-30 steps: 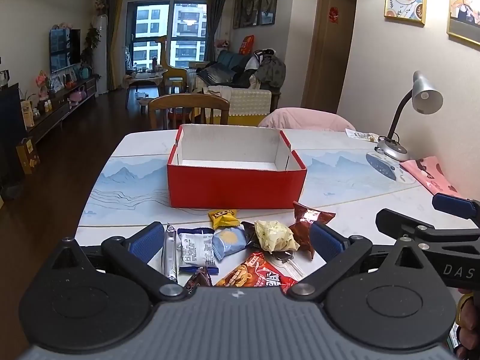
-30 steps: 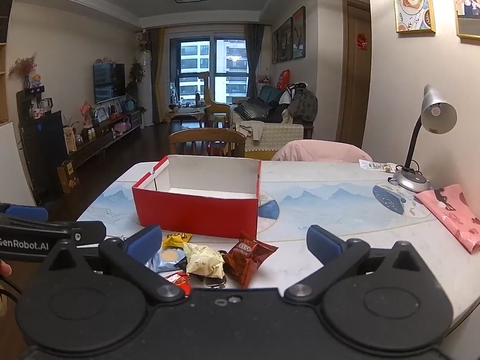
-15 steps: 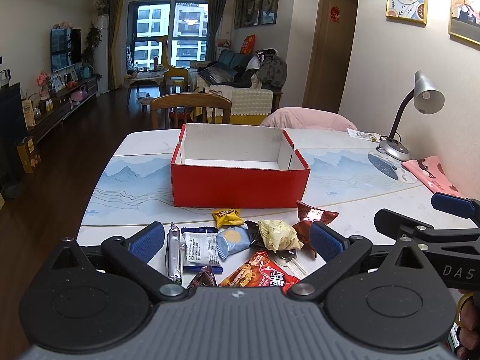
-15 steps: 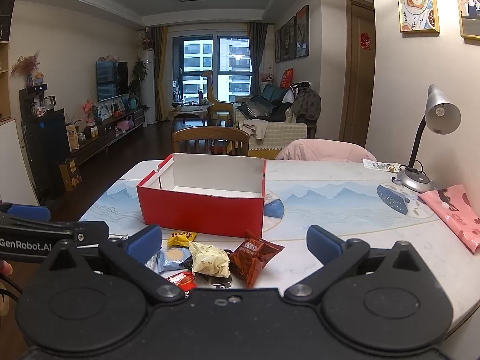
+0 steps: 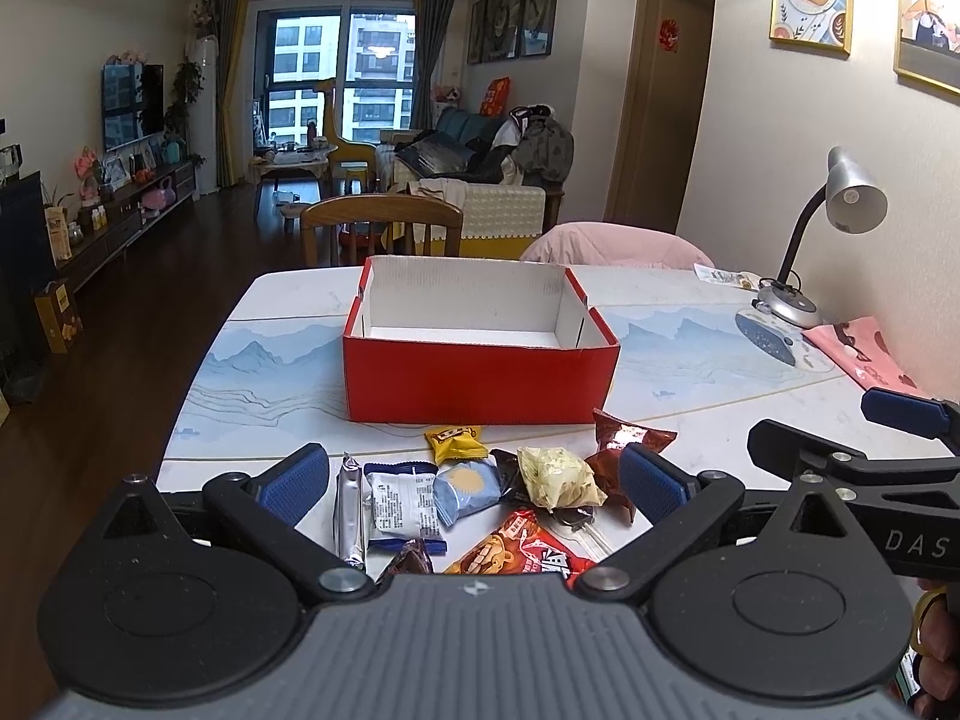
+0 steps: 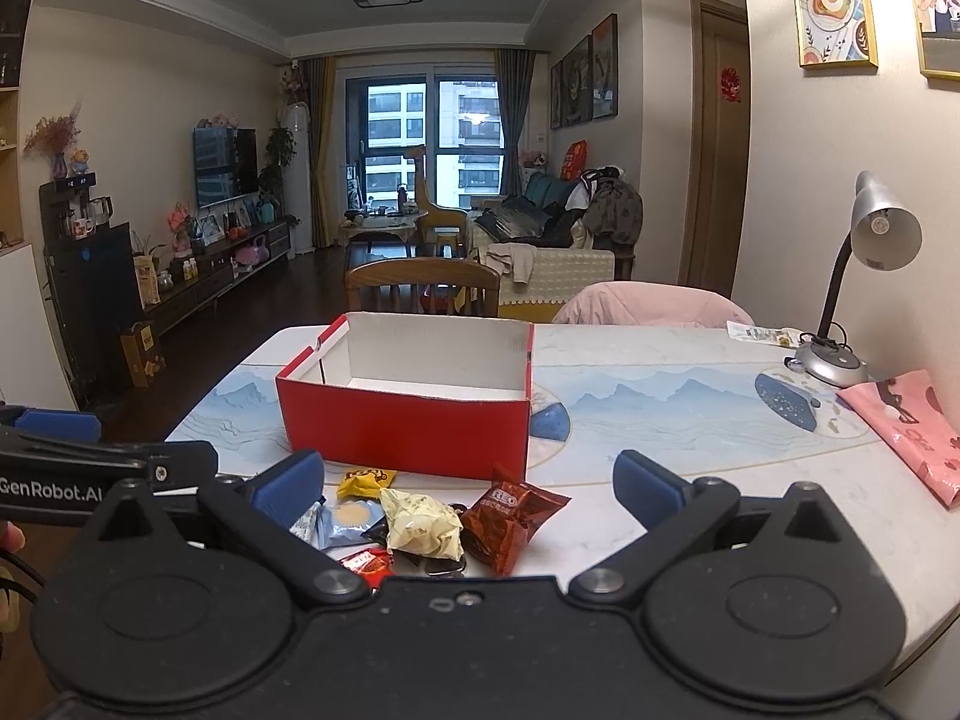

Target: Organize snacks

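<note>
The counter (image 5: 690,420) carries the empty red box (image 5: 480,381) at the far middle, looming slightly larger than a second ago: both tongs have edged toward it, nothing packed yet. The snack pile (image 5: 480,492) lies near, just before the box. Left tongs (image 5: 474,474) and right tongs (image 6: 468,483) hover level, wide, holding nothing.
</note>
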`<state>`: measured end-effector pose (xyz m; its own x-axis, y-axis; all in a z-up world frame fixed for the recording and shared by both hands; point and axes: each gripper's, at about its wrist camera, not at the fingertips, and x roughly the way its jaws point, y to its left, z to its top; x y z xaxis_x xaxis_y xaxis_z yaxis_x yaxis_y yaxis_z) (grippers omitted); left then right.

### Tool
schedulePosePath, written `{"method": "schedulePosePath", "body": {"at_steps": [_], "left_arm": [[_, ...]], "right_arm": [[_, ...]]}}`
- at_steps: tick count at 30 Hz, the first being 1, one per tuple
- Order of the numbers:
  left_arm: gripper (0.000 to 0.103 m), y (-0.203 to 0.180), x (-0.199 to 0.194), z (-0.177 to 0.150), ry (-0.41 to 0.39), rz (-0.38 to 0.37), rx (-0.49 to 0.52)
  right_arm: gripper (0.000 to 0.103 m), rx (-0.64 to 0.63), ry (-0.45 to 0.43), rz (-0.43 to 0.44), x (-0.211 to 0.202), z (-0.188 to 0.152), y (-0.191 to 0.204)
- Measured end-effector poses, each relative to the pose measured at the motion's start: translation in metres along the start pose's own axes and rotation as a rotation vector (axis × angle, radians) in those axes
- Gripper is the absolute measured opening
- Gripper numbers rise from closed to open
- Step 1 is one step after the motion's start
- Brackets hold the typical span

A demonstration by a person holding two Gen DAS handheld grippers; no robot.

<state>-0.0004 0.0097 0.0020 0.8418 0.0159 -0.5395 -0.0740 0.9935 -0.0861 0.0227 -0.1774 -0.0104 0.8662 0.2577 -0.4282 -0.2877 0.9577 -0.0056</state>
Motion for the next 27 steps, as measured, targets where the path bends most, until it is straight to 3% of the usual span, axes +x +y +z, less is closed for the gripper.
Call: {"method": "schedulePosePath", "body": {"at_steps": [27], "left_arm": [[0.103, 0.0050, 0.0033, -0.0003, 0.002, 0.002, -0.009]], "right_arm": [[0.103, -0.001, 0.004, 0.003, 0.0045, -0.0004, 0.0041]]}}
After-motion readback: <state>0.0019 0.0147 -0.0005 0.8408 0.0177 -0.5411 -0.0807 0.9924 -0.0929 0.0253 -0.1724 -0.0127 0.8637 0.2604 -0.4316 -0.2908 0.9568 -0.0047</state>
